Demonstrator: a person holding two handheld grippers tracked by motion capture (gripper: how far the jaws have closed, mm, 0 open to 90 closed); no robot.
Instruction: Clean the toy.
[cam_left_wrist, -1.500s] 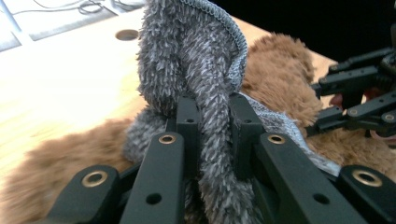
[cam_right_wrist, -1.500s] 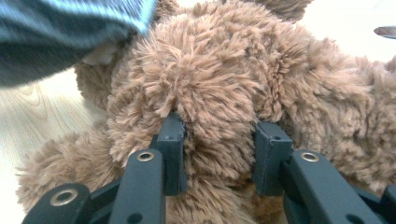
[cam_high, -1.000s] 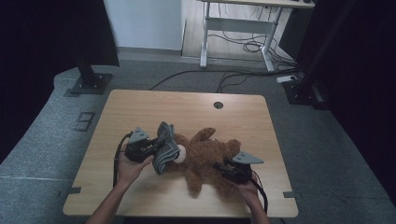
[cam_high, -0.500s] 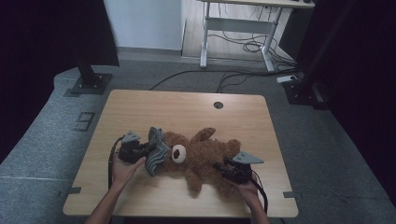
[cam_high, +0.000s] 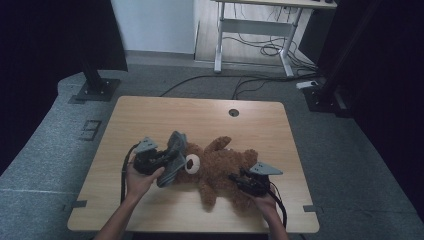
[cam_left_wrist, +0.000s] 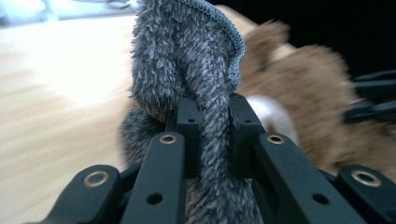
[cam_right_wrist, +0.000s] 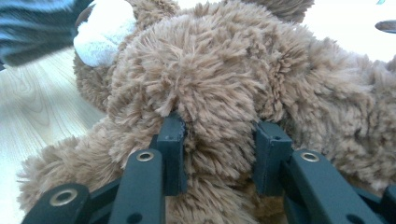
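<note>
My right hand-held gripper (cam_high: 239, 178), nearest me at the counter's front right: jaws pressed into a thick roll of brown plush, a leg or lower body of the teddy bear (cam_high: 220, 167). Right gripper view: both pads (cam_right_wrist: 172, 140) sunk in the fur, a fat fold bulging between them (cam_right_wrist: 217, 140). Firm hold, jaws only partly closed because of the bulk.

My left hand-held gripper (cam_high: 162, 161), front left of the counter, a little farther in: jaws nearly together, clamped on a strip of grey fuzzy cloth (cam_high: 173, 157). Left gripper view: the grey cloth (cam_left_wrist: 187, 70) runs up between the pads (cam_left_wrist: 189, 126) and stands above them, stitched hem along its upper right edge. Background blurred in this view.

Teddy bear: lies flat on the wooden counter (cam_high: 165, 115), about centre, slightly right. White muzzle (cam_high: 193, 163) turned toward the left gripper. Grey cloth sits right against the bear's head; whether it is round the head or only beside it, I cannot tell. One arm sticks up toward the counter's far edge, one limb points toward me.

Farther: round cable hole (cam_high: 233, 112) in the counter near its far edge. Beyond, grey floor, cables (cam_high: 260, 50), legs of a white desk (cam_high: 250, 30).
</note>
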